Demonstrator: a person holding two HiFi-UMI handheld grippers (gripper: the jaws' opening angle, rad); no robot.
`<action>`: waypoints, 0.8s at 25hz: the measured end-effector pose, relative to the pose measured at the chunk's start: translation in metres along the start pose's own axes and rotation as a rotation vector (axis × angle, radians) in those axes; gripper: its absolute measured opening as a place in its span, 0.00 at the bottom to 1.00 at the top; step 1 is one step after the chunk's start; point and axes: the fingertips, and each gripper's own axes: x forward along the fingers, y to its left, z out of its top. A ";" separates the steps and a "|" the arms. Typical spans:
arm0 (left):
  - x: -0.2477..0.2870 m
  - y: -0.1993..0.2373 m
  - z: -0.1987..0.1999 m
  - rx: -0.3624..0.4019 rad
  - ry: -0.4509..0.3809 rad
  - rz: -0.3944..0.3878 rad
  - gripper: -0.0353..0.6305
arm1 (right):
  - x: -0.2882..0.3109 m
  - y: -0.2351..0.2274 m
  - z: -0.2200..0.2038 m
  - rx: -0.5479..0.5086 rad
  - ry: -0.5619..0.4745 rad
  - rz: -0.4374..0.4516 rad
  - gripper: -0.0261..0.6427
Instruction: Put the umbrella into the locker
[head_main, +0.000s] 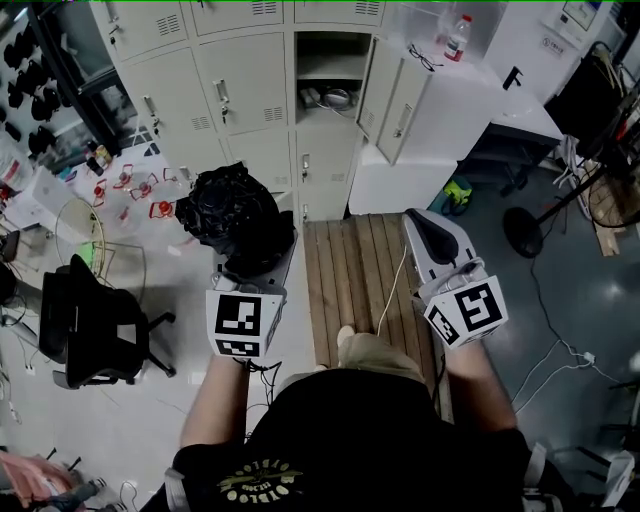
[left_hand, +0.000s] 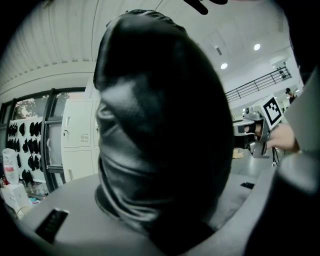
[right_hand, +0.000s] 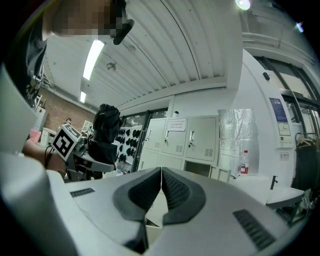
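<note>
L gripper pinching black folded umbrella, R gripper jaws pressed together, empty, open locker ahead

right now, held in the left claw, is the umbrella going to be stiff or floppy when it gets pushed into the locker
Probably soft outside: the umbrella is black fabric bunched in loose folds, so it may squash and bulge. Likely light, since the left claw alone holds it up. The shiny cloth could snag at the edge of the open locker.
</note>
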 end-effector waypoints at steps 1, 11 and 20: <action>-0.002 0.000 0.000 0.002 -0.002 0.000 0.43 | -0.001 -0.001 0.000 -0.006 0.002 -0.003 0.08; 0.006 0.000 0.001 -0.014 -0.004 0.009 0.43 | 0.000 -0.015 -0.008 -0.019 -0.014 -0.039 0.08; 0.035 -0.005 0.000 -0.061 0.006 -0.027 0.43 | 0.017 -0.027 -0.019 -0.003 -0.027 -0.019 0.08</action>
